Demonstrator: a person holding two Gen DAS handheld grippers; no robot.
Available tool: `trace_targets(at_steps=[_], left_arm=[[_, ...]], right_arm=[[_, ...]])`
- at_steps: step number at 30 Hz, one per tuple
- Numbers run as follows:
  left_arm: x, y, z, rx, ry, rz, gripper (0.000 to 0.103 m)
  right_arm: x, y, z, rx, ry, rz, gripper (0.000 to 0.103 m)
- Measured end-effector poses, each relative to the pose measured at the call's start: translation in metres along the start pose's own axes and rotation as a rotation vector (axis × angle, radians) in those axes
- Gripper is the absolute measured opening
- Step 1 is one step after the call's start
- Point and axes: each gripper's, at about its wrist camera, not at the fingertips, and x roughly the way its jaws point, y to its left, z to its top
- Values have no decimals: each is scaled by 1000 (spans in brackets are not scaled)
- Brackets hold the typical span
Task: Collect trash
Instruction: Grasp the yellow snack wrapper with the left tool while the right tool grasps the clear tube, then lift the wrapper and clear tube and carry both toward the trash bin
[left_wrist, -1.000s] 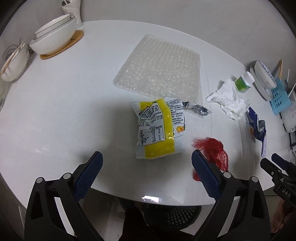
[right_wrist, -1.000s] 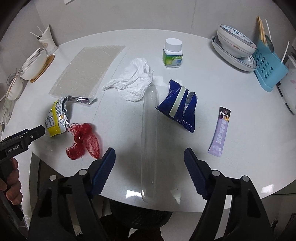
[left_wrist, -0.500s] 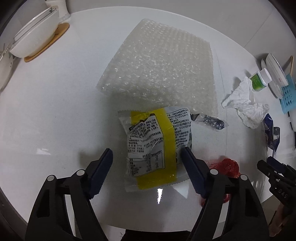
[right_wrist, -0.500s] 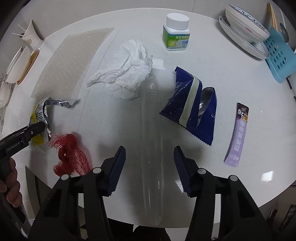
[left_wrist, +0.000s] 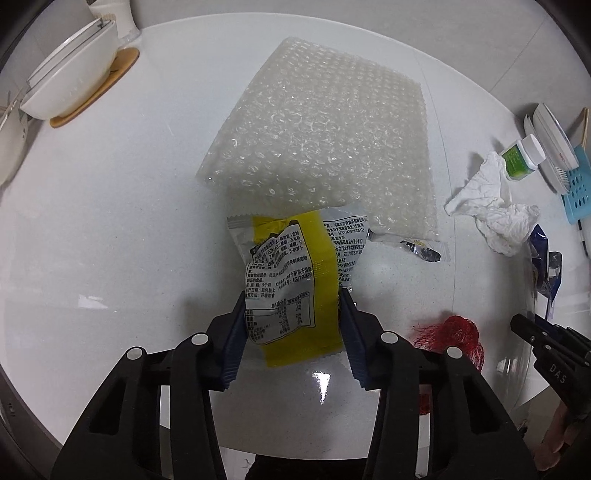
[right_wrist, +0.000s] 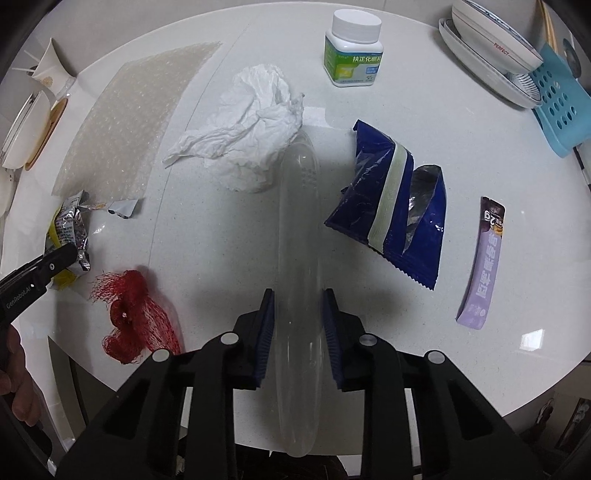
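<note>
Trash lies scattered over the round white tabletop (right_wrist: 480, 155), and I have both tongs down on pieces of it. My left tongs (left_wrist: 291, 325) have just been closing and their blue pads now press from both sides on the crinkled yellow-and-silver snack wrapper (left_wrist: 295, 280), which buckles upward between them; its far end touches the near edge of the clear bubble-wrap sheet (left_wrist: 325, 140) lying flat behind it. My right tongs (right_wrist: 297, 332) have also just been closing, and they stand narrow around the long clear plastic tube-shaped wrapper (right_wrist: 298, 229), which runs straight away from me toward the crumpled white tissue (right_wrist: 251, 129); the pads sit against its sides, pinching it. Between the two tools, near the tabletop's front edge, lies the bunched red mesh net (right_wrist: 136, 314), untouched. To the right of the clear wrapper rests the torn dark blue foil snack bag (right_wrist: 388, 206) with its pale stripe, and beyond that, apart from it, the slim purple sachet (right_wrist: 484, 262). At the far side stands the small white-capped pill bottle with a green label (right_wrist: 352, 55). Stacked bowls and a light blue perforated rack (right_wrist: 561, 103) sit at the right rim, and a white lidded bowl on a wooden coaster (left_wrist: 74, 88) at the left rim.
</note>
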Motion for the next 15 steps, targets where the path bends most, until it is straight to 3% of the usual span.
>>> trace_targets(at_steps=[15], left_arm=[[-30,-2,-15,10,-58,12,45]], right_arm=[[-39,-8,-14,22,-34,39,25]])
